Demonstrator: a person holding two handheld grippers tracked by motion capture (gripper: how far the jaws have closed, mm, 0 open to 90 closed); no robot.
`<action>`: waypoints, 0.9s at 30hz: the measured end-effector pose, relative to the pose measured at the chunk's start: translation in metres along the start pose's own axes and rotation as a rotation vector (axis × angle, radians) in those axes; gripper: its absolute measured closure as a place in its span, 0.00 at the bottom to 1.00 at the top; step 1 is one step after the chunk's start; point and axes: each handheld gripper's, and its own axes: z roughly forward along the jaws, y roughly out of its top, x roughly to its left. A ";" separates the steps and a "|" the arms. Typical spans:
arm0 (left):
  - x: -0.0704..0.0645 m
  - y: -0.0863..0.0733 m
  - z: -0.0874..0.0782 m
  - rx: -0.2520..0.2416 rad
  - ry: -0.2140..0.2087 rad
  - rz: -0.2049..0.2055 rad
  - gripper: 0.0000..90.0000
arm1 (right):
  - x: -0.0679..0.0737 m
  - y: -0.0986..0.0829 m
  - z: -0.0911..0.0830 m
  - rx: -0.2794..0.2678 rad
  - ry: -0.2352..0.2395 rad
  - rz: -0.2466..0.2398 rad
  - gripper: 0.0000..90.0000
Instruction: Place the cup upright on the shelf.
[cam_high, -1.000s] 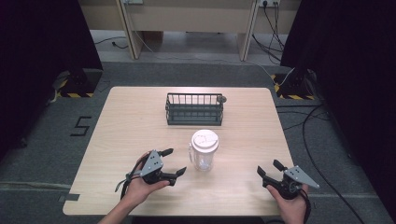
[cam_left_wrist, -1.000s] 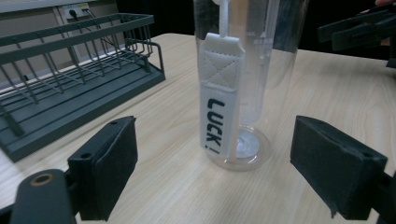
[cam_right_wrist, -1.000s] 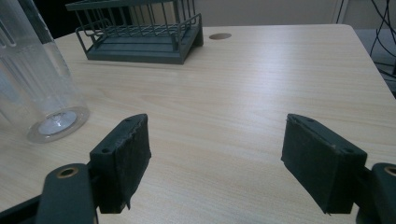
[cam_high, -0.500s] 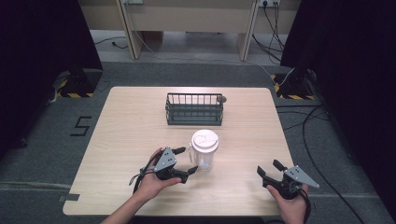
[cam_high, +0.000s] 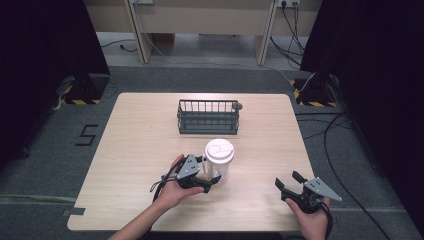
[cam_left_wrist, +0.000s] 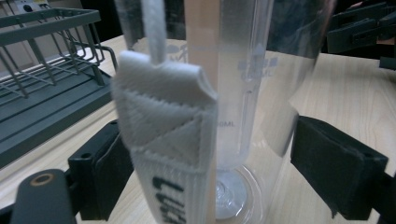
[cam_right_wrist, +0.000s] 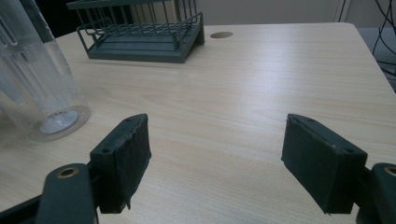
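Left gripper (cam_high: 207, 181), jaws spread, straddles the clear plastic white-lidded bottle (cam_high: 219, 159) at frame centre; grasp not closed. Right gripper (cam_high: 290, 185) released, idle, lower right.

Even overhead light, dark surrounds, blurred close-up

black hand-held gripper (cam_high: 207, 181) (grey three-cornered plate, trailing cable)

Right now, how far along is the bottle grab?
Done: left claw has its jaws either side of the clear bottle, which stands on the table. In hand: closing; gaps show beside both pads. Left: grip and lift. Right claw waits open, apart.
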 end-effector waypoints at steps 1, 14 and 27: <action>0.000 0.000 0.002 -0.003 -0.001 -0.003 0.16 | 0.000 0.000 0.000 0.000 0.000 0.000 0.27; 0.000 0.000 0.014 -0.021 -0.006 0.006 0.16 | 0.000 0.000 0.001 0.008 0.000 0.003 0.27; 0.000 -0.001 0.023 -0.039 -0.014 -0.009 0.18 | 0.000 0.000 0.001 0.006 -0.001 -0.002 0.27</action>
